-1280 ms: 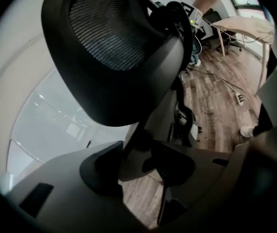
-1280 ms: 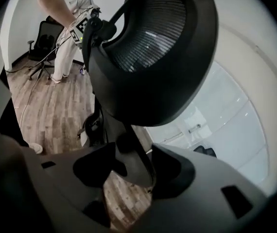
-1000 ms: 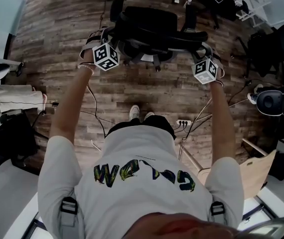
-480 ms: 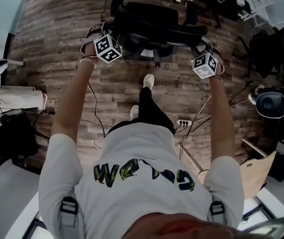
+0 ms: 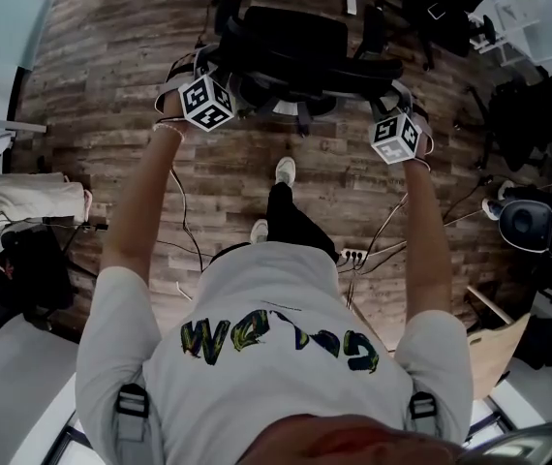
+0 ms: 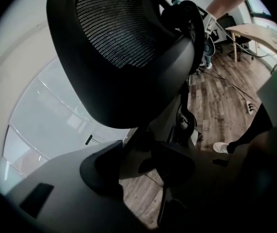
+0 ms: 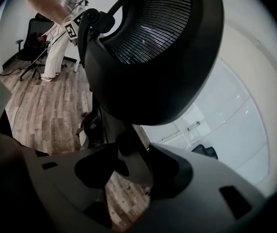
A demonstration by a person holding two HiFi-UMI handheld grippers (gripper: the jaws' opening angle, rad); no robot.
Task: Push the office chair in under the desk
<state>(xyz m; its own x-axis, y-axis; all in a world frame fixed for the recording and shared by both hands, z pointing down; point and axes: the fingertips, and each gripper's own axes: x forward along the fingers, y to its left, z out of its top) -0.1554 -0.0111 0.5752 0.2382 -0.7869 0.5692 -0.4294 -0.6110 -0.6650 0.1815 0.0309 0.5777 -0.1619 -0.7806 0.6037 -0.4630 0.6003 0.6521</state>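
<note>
- Your left gripper (image 5: 210, 74) was clamped on the left side of the office chair (image 5: 286, 37) back frame.
- Your right gripper (image 5: 389, 93) was clamped on the right side.
- The chair stood on the wood floor (image 5: 111, 85), on the far side of your shoe (image 5: 285, 170).

At twelve o'clock, your office chair (image 5: 286, 42) shows smooth black plastic round a fine woven mesh headrest (image 6: 119, 28), above a matt, grainy wood-plank floor (image 5: 208, 177).

Black office chair (image 5: 291, 32) — mesh backrest (image 6: 124, 33) (upright) — stands on the wood floor (image 5: 111, 66).
</note>
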